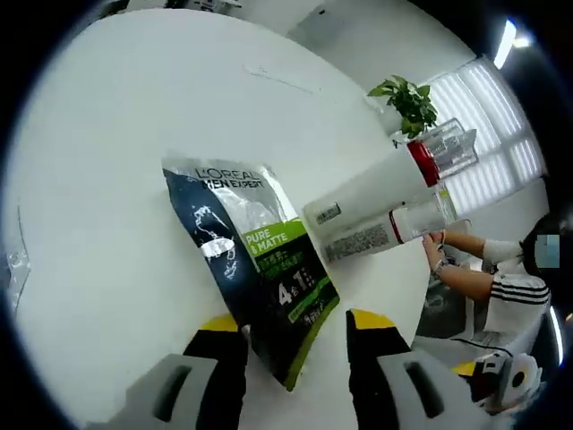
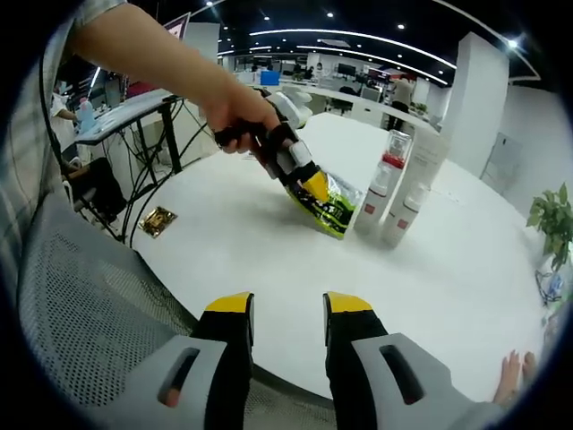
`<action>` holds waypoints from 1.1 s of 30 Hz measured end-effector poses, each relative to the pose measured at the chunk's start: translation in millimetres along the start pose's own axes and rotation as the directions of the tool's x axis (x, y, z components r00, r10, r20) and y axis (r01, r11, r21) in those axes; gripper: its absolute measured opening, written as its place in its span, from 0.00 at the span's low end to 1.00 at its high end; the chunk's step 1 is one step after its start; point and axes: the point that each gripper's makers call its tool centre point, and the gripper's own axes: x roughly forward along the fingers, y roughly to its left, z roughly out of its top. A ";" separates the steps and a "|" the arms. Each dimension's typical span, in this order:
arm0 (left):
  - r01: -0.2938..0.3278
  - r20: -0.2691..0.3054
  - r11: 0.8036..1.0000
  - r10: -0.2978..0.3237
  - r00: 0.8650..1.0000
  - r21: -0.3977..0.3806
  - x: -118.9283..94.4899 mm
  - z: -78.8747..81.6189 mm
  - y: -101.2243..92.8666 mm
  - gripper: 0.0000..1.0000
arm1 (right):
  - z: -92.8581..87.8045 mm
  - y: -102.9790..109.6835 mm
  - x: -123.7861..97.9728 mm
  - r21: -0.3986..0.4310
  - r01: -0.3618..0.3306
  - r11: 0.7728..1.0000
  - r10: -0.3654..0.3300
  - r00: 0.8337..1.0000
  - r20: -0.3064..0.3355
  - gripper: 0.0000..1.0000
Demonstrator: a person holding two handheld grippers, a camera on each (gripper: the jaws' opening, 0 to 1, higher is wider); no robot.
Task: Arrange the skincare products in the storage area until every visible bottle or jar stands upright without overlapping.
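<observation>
Left gripper view: open jaws straddle the pouch (image 1: 260,260), hiding its lower edge; right jaws released.

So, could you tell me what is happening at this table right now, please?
A person is working at a round white table with tongs in each hand. The left tongs are at the dark L'Oreal pouch, straddling its lower end. Beside it stand several white bottles. The right tongs are open near the table's edge, holding nothing.

Both claws (image 1: 297,336) (image 2: 288,318) match — grey bodies, black fingers, yellow tips (image 2: 231,303) — beside a grey checked sleeve (image 2: 22,152).
</observation>
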 end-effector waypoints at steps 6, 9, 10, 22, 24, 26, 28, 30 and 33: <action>-0.076 -0.086 0.993 0.084 0.993 0.095 -8.5 -10.7 17.7 0.57 | 2.3 -2.7 -1.3 -0.007 0.014 1.000 -0.014 1.000 0.013 0.28; -0.076 -0.065 0.990 0.084 0.994 0.121 -13.7 -5.5 18.8 0.67 | 3.4 -2.3 -1.3 -0.010 0.014 1.000 -0.014 1.000 0.018 0.28; -0.089 -0.048 0.986 0.097 0.994 0.139 -13.8 -1.6 20.9 0.70 | 3.5 -2.5 -1.5 -0.008 0.015 1.000 -0.015 1.000 0.018 0.28; -0.135 -0.002 0.950 0.141 0.990 0.281 5.2 23.8 21.0 0.73 | 2.4 -6.1 -1.2 -0.005 0.027 1.000 -0.027 1.000 0.014 0.28; -0.134 -0.001 0.955 0.140 0.990 0.265 6.2 24.5 20.3 0.73 | 1.5 -5.8 -0.6 -0.011 0.026 1.000 -0.026 1.000 0.009 0.28; -0.138 0.003 0.958 0.142 0.990 0.252 7.2 24.4 19.7 0.73 | 0.9 -5.3 -0.5 -0.012 0.024 1.000 -0.024 1.000 0.006 0.28; -0.136 -0.010 0.958 0.143 0.990 0.253 7.6 21.7 17.9 0.73 | 0.3 -6.6 -1.0 -0.022 0.031 0.999 -0.031 1.000 0.002 0.27; -0.135 -0.013 0.959 0.143 0.990 0.248 6.9 19.7 17.2 0.73 | 0.5 -7.3 -1.2 -0.026 0.035 0.999 -0.035 0.999 0.002 0.27; -0.129 -0.020 0.960 0.139 0.990 0.247 4.3 18.2 18.1 0.73 | -0.2 -6.2 -0.8 -0.031 0.031 0.999 -0.031 1.000 -0.004 0.27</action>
